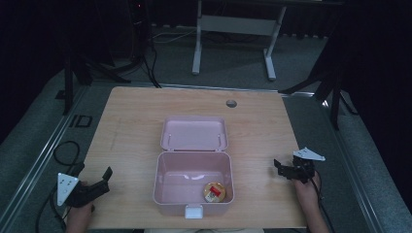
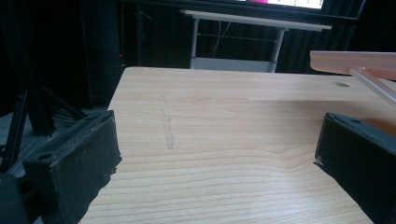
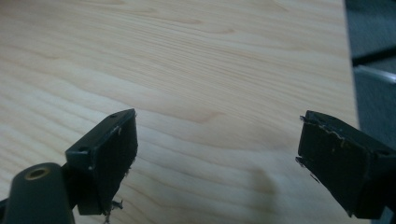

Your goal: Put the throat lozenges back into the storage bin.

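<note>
At the near edge of a pale wooden desk [image 1: 131, 116], a person's two hands each hold a black two-jaw gripper; the left gripper [image 1: 94, 182] rests at the near left corner with its jaws spread apart and nothing between them, a grey three-cornered plate on top and a cable trailing off the desk edge; in the left gripper view its jaws stand wide over bare wood grain [image 2: 210, 140]; the right gripper [image 1: 281, 166] sits near the right edge of the desk, a little farther from the person, its jaws likewise apart and empty, pointing toward the middle; the right gripper view shows bare wood between its jaws and the desk edge to the right; between the two grippers, well apart from both, an open pink box [image 1: 163, 179] stands at the near middle of the desk, with a white latch [image 1: 193, 211] on its front wall; inside, at the near right corner of its floor, lies a small round orange and red item [image 1: 214, 192], too small to identify; the box's lid [image 1: 194, 133] lies folded back, flat on the desk behind it; farther off, a small round hole [image 1: 231, 103] sits near the desk's far edge; beyond the desk, a white-legged table [image 1: 233, 24] stands on grey floor against darkness.
</note>
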`<state>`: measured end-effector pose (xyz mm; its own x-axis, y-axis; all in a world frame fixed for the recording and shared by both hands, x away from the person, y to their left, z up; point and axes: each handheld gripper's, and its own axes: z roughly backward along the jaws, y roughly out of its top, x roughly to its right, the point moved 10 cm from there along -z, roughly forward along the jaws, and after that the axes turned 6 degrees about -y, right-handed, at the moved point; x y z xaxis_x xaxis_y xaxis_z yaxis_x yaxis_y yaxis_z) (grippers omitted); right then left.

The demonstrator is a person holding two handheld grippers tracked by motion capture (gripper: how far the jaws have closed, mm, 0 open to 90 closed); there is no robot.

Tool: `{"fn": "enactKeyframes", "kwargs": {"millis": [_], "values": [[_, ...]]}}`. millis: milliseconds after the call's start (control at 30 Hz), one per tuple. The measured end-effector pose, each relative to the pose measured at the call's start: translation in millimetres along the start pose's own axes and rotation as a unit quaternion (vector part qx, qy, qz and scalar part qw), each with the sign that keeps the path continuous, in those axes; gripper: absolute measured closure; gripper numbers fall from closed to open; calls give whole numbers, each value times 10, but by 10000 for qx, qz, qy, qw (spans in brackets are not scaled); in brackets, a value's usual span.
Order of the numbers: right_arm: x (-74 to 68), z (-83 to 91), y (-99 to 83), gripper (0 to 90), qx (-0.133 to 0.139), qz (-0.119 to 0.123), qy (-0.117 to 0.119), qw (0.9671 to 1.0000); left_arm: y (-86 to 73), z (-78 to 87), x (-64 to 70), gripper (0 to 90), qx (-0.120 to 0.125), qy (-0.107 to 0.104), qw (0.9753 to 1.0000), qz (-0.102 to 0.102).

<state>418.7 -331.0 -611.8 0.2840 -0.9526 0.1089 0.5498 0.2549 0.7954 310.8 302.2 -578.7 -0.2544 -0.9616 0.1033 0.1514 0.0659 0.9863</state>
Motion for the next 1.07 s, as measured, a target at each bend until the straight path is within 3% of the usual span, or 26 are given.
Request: {"fn": "enactKeyframes", "kwargs": {"millis": [67,167,400,733,1067], "values": [[48,24,-3,118,57,-333,5,9994,0,0,0,3,-1,-1,10000,0],[110,38,-17,124,99,-649,-69,9978,0,0,1,3,-2,-3,10000,-4],[221,82,30,125,371,-1188,-58,9922,-1,0,0,3,-7,-4,10000,3],[224,51,34,125,309,-1221,5,9920,-1,-1,-3,3,-13,-17,10000,25],[204,1,21,125,170,-1039,-85,9944,-2,-1,-4,3,-14,-22,10000,29]]}}
